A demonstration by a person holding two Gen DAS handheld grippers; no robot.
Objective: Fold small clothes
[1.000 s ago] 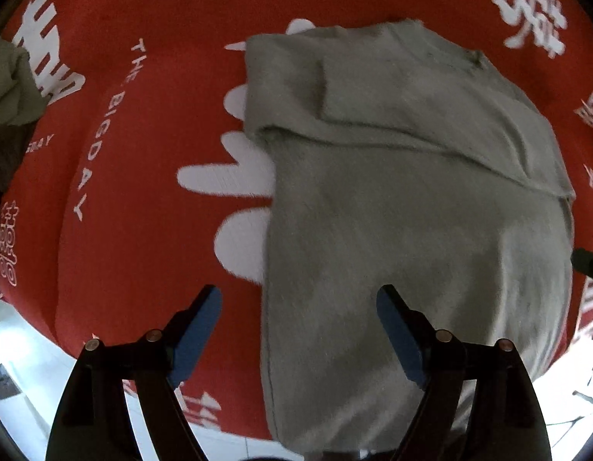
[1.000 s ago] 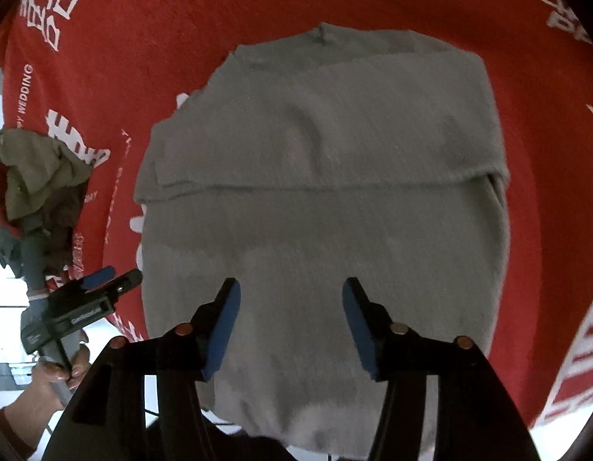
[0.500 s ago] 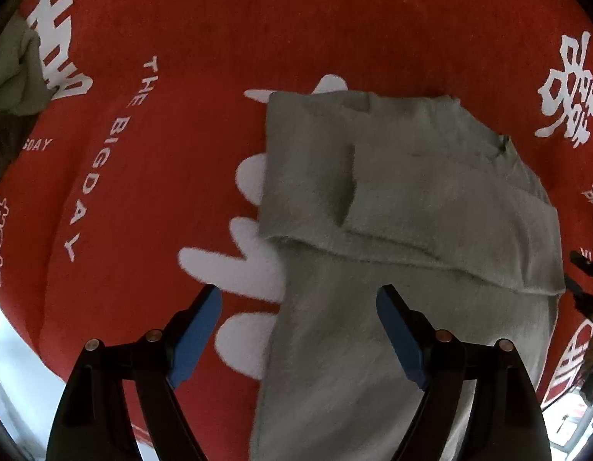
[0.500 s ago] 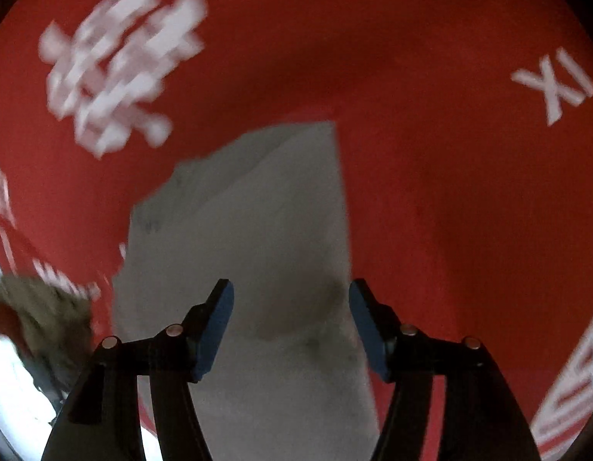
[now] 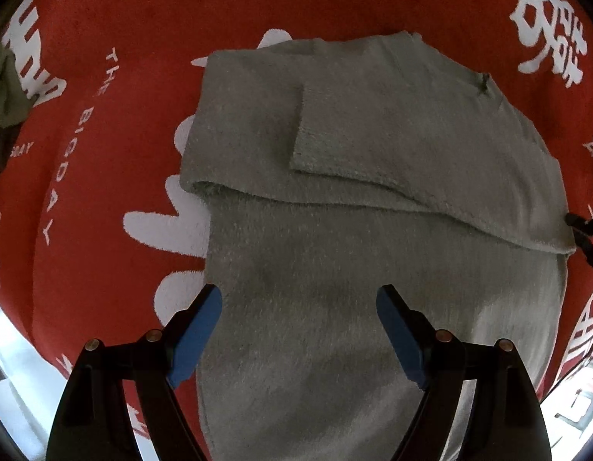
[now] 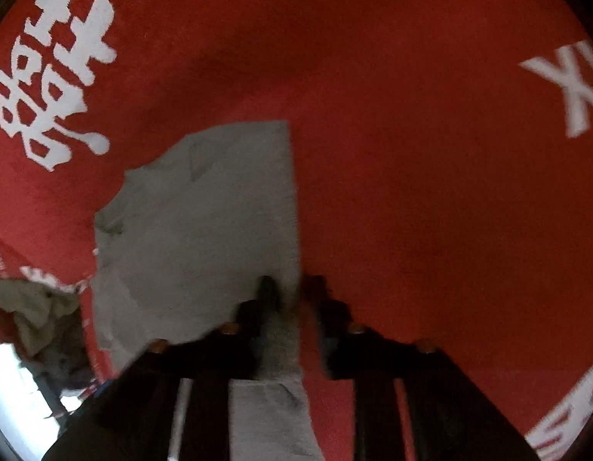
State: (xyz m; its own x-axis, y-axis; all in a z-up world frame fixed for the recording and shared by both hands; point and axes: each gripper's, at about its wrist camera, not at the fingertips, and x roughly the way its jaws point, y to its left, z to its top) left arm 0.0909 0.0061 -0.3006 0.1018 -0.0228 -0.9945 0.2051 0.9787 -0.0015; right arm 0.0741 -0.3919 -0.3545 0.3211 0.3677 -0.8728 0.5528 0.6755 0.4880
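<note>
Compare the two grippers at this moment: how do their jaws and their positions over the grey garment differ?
The left gripper stands wide open above the grey garment, pinching nothing. The right gripper has just been closing, its jaws narrow astride the garment's side edge. Both are over the red blanket.

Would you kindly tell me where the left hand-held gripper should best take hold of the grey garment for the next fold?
Probably the grey garment at its left side edge, beside the left hand-held gripper, coming from above. That edge lies flat and single-layered on the red cloth, below the folded-over sleeve, so open jaws could straddle it.
</note>
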